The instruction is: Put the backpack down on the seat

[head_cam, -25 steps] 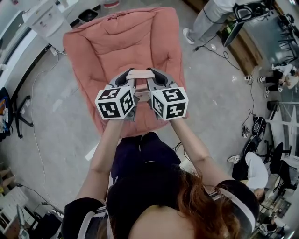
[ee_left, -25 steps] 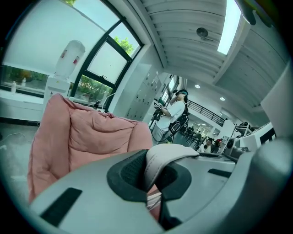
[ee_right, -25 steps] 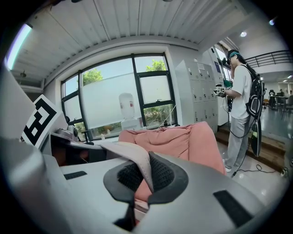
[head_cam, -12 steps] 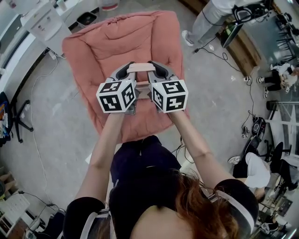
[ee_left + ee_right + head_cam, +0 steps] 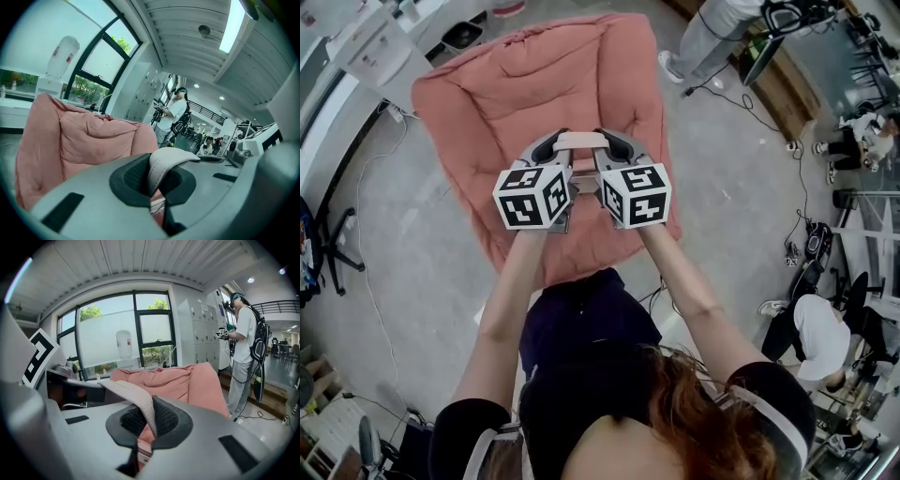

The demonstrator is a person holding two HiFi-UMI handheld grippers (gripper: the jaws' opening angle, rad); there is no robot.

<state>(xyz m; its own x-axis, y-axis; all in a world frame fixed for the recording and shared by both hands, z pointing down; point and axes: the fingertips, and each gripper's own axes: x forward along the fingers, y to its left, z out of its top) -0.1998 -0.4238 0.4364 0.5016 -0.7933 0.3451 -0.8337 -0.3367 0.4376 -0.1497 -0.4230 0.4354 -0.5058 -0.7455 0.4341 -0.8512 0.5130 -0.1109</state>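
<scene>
A large salmon-pink padded fabric seat [image 5: 487, 94], soft and slumped like a beanbag chair, fills the upper middle of the head view on a grey concrete floor [image 5: 412, 262]. The person stands at its near edge with both arms stretched out over the cushion. The backpack [image 5: 157, 205] hangs under the two tools above the front of the seat. It is almost wholly hidden by them, and only a sliver of pink and white fabric shows below the jaws. Its pale pink flat webbing carry strap [image 5: 581, 141] bridges the two tools. The left gripper [image 5: 154, 183] has its jaws closed tight on one end of that strap, and the right gripper [image 5: 145, 420] has its jaws clamped on the other end. The bag probably hangs clear of the cushion, though no view shows its underside. To set it down well, both hands should lower together and level, carrying it further toward the middle hollow of the seat so it cannot topple off the front edge. The jaws should part only once the strap goes slack.
</scene>
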